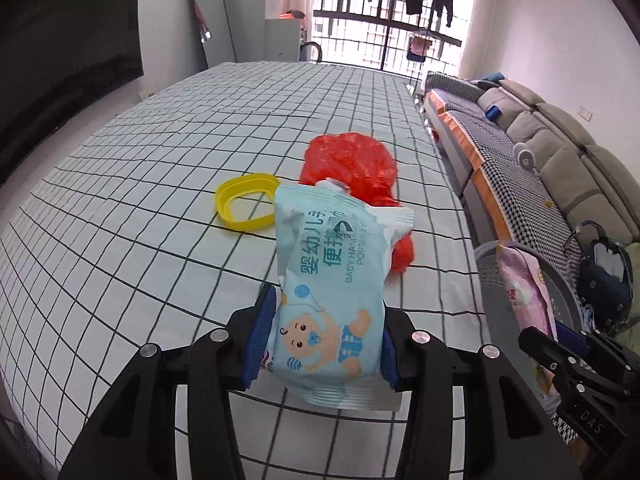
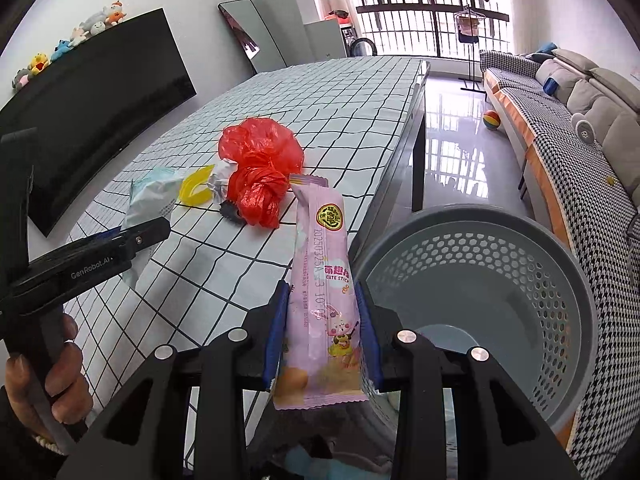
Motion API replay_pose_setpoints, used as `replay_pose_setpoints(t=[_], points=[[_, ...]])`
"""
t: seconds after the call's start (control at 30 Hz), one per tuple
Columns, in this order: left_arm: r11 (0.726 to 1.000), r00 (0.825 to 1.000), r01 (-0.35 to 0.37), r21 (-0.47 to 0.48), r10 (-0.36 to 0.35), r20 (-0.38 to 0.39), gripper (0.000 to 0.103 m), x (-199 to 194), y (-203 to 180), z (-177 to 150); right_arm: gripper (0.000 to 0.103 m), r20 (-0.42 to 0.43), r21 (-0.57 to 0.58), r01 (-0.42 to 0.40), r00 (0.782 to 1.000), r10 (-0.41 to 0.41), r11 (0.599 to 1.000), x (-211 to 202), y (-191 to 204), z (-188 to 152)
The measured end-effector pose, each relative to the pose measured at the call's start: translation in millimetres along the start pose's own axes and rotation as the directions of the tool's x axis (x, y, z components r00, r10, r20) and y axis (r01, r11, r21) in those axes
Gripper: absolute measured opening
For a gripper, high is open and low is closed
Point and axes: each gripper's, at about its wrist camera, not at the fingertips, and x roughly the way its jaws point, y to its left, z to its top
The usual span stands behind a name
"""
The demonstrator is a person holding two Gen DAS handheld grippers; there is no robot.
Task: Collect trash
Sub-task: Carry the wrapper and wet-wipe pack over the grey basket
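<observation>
Trash in my left fingers: baby-wipes pack (image 1: 328,280), pale blue, pinched near its lower end between my blue pads, its top leaning away over the counter.
Left gripper (image 1: 324,344): my fingers are clamped on that pack, both pads pressing its sides.
Trash in my right fingers: pink snack wrapper (image 2: 324,300), long and flat, standing upright between the pads.
Right gripper (image 2: 322,336): my fingers are closed tight on the wrapper, held just beside the bin's rim.
Bin: grey perforated basket (image 2: 560,292) on the floor at the counter's edge, right of the wrapper in the right wrist view.
Left on the counter: red plastic bag (image 1: 352,164), crumpled and knotted, just behind the wipes pack; yellow ring (image 1: 246,204) lying flat to its left, near but apart.
Counter: checked cloth (image 1: 140,200), white with dark lines, covers it.
My hand: left hand (image 2: 44,372) wrapped round the left gripper's handle, seen from the right wrist.
Beyond: sofa (image 1: 560,152) along the right wall.
</observation>
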Motion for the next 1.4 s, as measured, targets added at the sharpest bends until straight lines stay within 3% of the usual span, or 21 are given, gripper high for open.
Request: replay_pose_setpoints(t=[0.33,0.67,0.93,1.4], points=[[0.988,0.994,0.101,0.114,-0.104,0.024,0.045,-14.1,-71.5,-11.0,0.033,0.020,0.065,0.070,0.997,-0.071,0.995,-31.1,-38.2,-20.6],[0.947,0.979,0.204,0.247,-0.203,-0.029,0.045,-3.0,-157.1,-20.9,0.033,0.012,0.163,0.200,0.979,-0.204,0.966,-56.0,-108.0,-35.5],[0.930,0.973,0.227,0.289,-0.205,-0.104,0.045,20.7,-191.4,-31.3,0.033,-0.020,0.211,0.207,0.978,-0.208,0.955,-50.8,-146.0,-42.9],[0.935,0.976,0.190,0.299,-0.146,-0.164,0.046,51.5,-204.3,-36.0,0.034,-0.081,0.197,0.189,0.981,-0.176,0.962,-24.3,-156.5,-41.1]])
